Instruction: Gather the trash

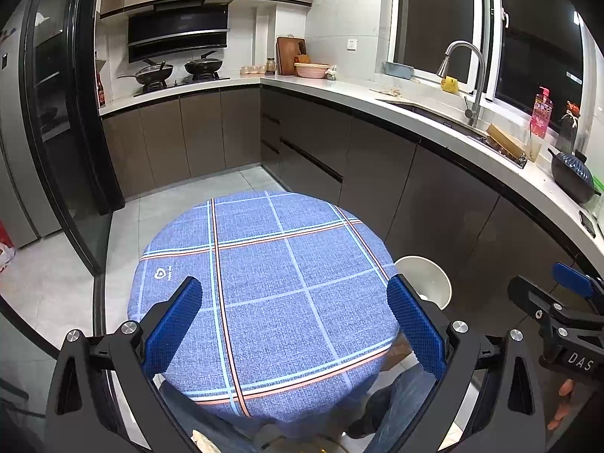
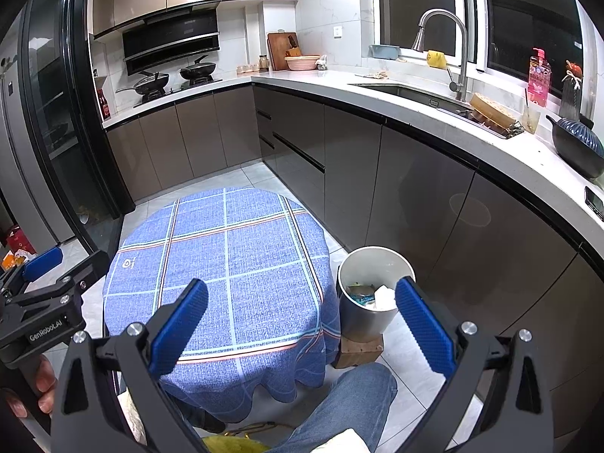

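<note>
Over the table: both grippers hover side by side, fingers pointing toward the kitchen counter.
Table (image 1: 264, 283): round, covered by a blue checked cloth; nothing lies on the cloth in either view.
Left gripper (image 1: 294, 321): blue pads spread wide, nothing between them; it also shows at the left edge of the right wrist view.
Right gripper (image 2: 302, 321): pads spread wide, nothing held; its right pad overlaps the bin's rim in the picture.
Bin (image 2: 355, 264): white, just beside the table on the counter side, upright on a wooden block (image 2: 358, 353) on the floor.
Trash (image 2: 372, 296): crumpled white paper and bluish scraps lying inside the bin.
Person: a hand (image 2: 41, 389) grips the left tool's handle; a jeans-clad leg (image 2: 339, 404) shows below the table.
Counter (image 2: 415, 113): sink, tap, pots and bottles, well apart from both grippers.
</note>
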Demonstrator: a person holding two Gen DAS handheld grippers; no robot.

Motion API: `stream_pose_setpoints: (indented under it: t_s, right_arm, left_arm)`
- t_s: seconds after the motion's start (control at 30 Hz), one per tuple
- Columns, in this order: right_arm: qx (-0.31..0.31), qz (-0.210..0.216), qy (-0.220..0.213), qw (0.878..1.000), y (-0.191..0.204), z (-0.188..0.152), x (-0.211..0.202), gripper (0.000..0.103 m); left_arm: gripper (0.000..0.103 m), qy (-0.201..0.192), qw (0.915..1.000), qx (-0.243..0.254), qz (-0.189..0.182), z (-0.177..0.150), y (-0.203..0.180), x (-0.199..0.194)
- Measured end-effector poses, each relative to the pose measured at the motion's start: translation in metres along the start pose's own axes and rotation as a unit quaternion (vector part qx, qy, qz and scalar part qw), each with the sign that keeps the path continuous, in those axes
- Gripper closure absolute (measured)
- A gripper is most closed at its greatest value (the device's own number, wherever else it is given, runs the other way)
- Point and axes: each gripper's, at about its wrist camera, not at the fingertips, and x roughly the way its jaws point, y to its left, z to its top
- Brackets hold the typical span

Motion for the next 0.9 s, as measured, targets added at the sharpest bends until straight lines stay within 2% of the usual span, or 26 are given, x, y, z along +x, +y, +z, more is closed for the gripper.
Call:
stream_pose_setpoints:
  t_s: [0.9]
  right_arm:
    - [0.000,0.000,0.002,1.000,0.0000,-0.0003,0.0008,0.003]
  left_arm:
    - [0.008,0.003,1.0000,0.003,-0.005,-0.0002,0.0004,0.0029]
